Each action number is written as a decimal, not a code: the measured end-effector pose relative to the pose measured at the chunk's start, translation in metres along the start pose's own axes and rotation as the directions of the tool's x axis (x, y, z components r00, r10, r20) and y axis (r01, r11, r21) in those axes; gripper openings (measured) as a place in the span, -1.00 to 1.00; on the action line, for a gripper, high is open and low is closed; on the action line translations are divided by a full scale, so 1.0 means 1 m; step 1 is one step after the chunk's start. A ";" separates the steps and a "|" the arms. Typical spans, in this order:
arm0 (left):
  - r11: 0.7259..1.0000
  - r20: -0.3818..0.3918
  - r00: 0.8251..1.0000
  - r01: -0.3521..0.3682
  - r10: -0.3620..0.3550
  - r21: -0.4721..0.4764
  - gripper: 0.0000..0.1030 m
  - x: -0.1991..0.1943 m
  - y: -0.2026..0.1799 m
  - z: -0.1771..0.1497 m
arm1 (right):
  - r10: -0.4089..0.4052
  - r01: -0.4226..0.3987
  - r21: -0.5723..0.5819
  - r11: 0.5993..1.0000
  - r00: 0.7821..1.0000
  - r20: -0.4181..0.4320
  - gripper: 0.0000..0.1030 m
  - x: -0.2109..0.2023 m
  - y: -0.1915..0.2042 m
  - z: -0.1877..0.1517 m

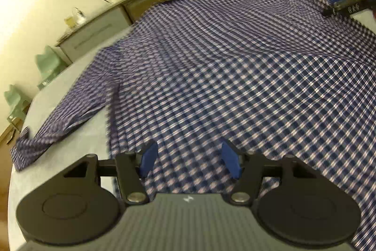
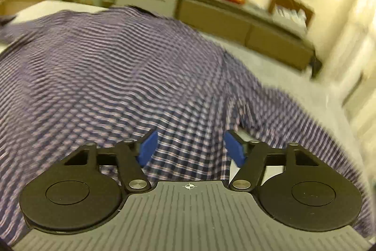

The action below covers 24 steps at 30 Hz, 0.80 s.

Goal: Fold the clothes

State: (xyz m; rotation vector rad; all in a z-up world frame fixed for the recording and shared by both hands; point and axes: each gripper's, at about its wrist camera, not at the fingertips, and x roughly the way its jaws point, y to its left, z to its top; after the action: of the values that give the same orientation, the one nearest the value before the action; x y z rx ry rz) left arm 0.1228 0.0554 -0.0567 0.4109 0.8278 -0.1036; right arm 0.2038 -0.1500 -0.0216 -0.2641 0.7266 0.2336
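The left gripper (image 1: 189,159) and right gripper (image 2: 191,147) both hover with jaws spread wide, holding nothing, just above the blue-and-white checked cotton shirt (image 1: 235,67), which lies spread flat over the pale grey worktop (image 1: 77,135). Beyond stands a long low sideboard (image 2: 211,13).

Matt checked cloth shirt (image 1: 235,67)
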 end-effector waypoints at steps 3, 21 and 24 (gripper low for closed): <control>1.000 -0.025 1.000 -0.012 0.012 -0.015 0.25 -0.008 0.009 -0.016 | 0.086 -0.076 0.120 0.990 0.993 -0.077 0.27 0.005 -0.029 -0.015; 0.966 0.017 0.966 -0.256 0.257 -0.027 0.34 0.133 0.101 0.174 | -0.048 0.061 -0.162 0.985 0.995 0.086 0.61 0.033 -0.004 0.064; 0.956 -0.021 0.957 -0.289 0.288 -0.053 0.30 0.160 0.119 0.184 | -0.052 0.056 -0.083 0.995 0.997 0.054 0.57 0.086 -0.022 0.093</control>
State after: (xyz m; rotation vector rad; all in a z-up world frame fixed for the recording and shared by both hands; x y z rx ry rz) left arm 0.3887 0.1029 -0.0257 0.4761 0.7732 0.1936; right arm 0.3308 -0.1314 -0.0099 -0.3568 0.6585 0.2191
